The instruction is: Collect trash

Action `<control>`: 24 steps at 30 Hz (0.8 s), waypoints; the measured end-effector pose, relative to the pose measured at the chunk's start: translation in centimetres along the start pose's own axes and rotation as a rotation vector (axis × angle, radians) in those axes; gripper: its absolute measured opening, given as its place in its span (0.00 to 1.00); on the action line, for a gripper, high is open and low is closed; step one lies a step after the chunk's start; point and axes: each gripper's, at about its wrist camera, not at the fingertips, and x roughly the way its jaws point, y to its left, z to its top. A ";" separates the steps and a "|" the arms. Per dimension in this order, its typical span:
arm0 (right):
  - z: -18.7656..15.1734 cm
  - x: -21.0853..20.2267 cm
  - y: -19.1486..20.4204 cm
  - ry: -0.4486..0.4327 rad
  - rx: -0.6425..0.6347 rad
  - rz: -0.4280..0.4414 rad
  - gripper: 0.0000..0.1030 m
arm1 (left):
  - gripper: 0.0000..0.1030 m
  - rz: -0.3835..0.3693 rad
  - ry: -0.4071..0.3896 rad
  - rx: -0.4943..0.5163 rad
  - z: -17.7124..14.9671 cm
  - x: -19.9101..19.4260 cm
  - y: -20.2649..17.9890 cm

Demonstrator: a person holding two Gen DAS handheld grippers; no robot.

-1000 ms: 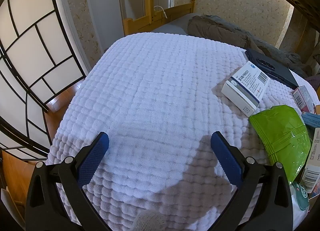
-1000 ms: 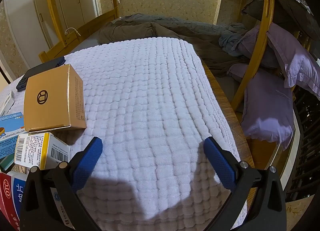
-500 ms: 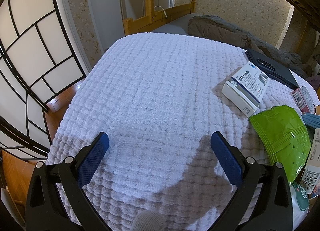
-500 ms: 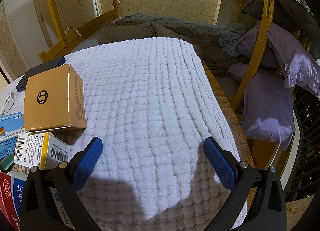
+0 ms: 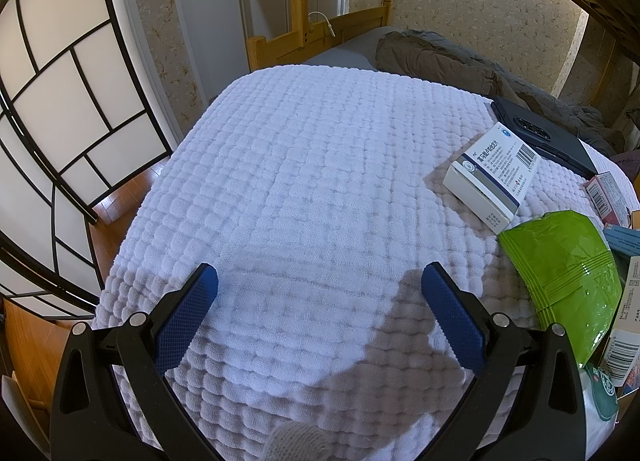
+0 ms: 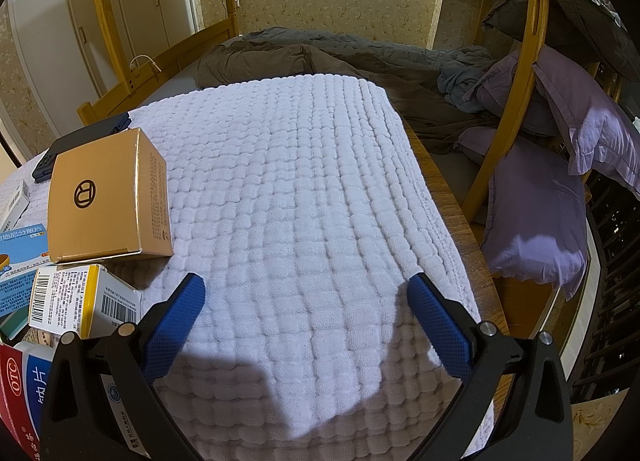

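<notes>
A table under a white quilted cloth point(image 5: 304, 189) carries a cluster of packaging. In the left wrist view a white medicine box point(image 5: 490, 177) and a crumpled green pouch point(image 5: 564, 281) lie at the right, well right of my left gripper point(image 5: 320, 281), which hangs open over bare cloth. In the right wrist view a gold box point(image 6: 106, 197), a white and yellow box point(image 6: 80, 301) and a blue box point(image 6: 20, 261) sit at the left. My right gripper point(image 6: 304, 285) is open above the cloth point(image 6: 312, 197), holding nothing.
A dark phone case point(image 5: 548, 137) lies at the far side of the cloth. A wooden bed frame point(image 6: 516, 73) with purple pillows point(image 6: 536, 213) stands right of the table. A paper screen point(image 5: 52, 109) and wooden floor lie to the left.
</notes>
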 end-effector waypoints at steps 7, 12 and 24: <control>0.0 0.0 0.0 0.000 0.000 0.000 0.97 | 0.99 0.000 0.000 0.000 0.0 0.0 0.0; 0.0 0.0 0.0 0.000 0.000 0.000 0.97 | 0.99 0.000 0.000 0.000 0.0 0.0 0.0; -0.1 -0.3 -0.1 0.001 -0.017 0.012 0.97 | 0.99 0.000 0.000 0.000 0.0 0.0 0.0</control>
